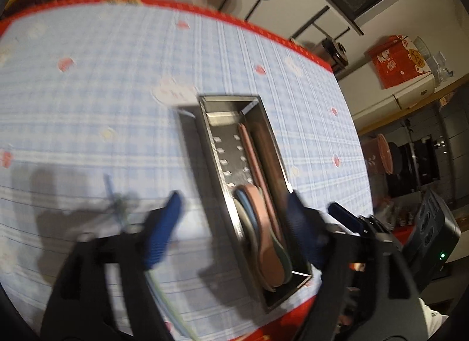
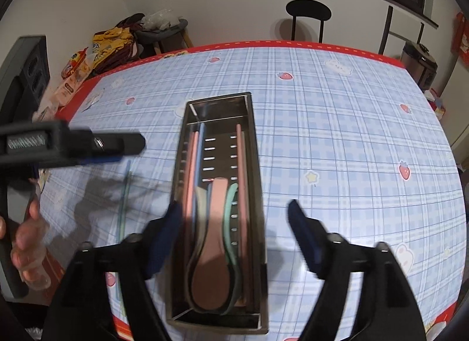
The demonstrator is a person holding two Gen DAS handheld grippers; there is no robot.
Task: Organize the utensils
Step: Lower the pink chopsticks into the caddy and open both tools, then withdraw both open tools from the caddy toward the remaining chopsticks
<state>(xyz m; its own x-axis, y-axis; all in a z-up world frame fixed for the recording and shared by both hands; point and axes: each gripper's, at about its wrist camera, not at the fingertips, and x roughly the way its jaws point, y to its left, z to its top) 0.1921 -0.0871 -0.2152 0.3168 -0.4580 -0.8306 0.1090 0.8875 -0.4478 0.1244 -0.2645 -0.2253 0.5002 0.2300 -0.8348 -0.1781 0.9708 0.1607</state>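
A long steel tray [image 2: 219,100] lies on the blue checked tablecloth and holds several spoons and chopsticks, with a pink spoon [image 2: 211,279] on top. My right gripper [image 2: 234,205] is open and straddles the tray's near half without touching anything. One pale green chopstick [image 2: 124,203] lies on the cloth left of the tray. My left gripper [image 2: 123,150] hovers above it, seen from the side. In the left wrist view the left gripper [image 1: 234,198] is open and empty, its right finger at the tray [image 1: 228,97] wall beside the pink spoon [image 1: 268,250]. The green chopstick [image 1: 112,194] is blurred.
The table's red border [image 2: 293,44] runs along the far edge, with a black chair [image 2: 307,15] behind it. A stool with bags [image 2: 117,42] stands at the far left, a dark cooker [image 2: 420,59] at the far right. A person's hand [image 2: 26,238] grips the left tool.
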